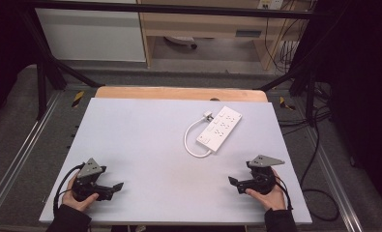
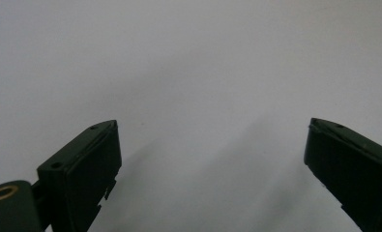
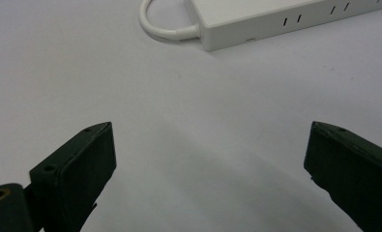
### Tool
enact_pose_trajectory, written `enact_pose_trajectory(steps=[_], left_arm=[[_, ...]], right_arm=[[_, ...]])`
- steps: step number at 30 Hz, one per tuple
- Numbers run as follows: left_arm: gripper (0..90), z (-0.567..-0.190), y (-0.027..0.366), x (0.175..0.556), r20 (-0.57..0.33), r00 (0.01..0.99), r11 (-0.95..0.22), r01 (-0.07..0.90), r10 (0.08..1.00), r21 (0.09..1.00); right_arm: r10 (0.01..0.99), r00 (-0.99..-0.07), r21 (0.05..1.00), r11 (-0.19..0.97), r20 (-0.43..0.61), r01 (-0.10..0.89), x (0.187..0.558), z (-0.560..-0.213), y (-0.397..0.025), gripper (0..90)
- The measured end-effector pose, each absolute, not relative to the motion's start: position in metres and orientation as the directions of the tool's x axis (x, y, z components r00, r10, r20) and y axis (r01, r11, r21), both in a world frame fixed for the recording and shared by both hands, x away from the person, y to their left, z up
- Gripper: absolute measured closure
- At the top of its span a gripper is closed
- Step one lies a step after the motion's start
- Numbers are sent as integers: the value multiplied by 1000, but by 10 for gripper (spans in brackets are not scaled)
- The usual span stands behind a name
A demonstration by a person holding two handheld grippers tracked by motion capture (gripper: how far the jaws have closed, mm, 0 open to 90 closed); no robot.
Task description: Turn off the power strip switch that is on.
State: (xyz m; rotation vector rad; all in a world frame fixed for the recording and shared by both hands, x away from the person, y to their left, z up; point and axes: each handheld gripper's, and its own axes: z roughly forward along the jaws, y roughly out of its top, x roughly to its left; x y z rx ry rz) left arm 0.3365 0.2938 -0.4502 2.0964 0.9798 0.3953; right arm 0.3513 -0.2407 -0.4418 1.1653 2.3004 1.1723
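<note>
high view, near edge of table (image 1: pixel 145 145): left gripper (image 1: pixel 112 188) and right gripper (image 1: pixel 234 182), both spread wide, empty. farther, right of centre: white power strip (image 1: pixel 220 128), rigid, light, probably slippery; looped cord (image 1: pixel 192 140) flexible. best gripped across narrow sides.

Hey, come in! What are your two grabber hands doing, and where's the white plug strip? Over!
Left gripper open, empty. Right gripper open, empty. Power strip untouched, far right of table. Nothing in between.
</note>
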Motion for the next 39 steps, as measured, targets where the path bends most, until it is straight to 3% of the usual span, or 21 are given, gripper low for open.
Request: enact_pose_trajectory(steps=[21, 39], left_arm=[[60, -450, 294, 336, -38, 653, -403, 512, 757, 758], [61, -449, 295, 336, -36, 648, -399, 511, 761, 761]], right_arm=[[786, -615, 800, 329, 62, 501, 360, -433, -230, 206], [793, -608, 812, 329, 40, 482, 374, -428, -212, 433]])
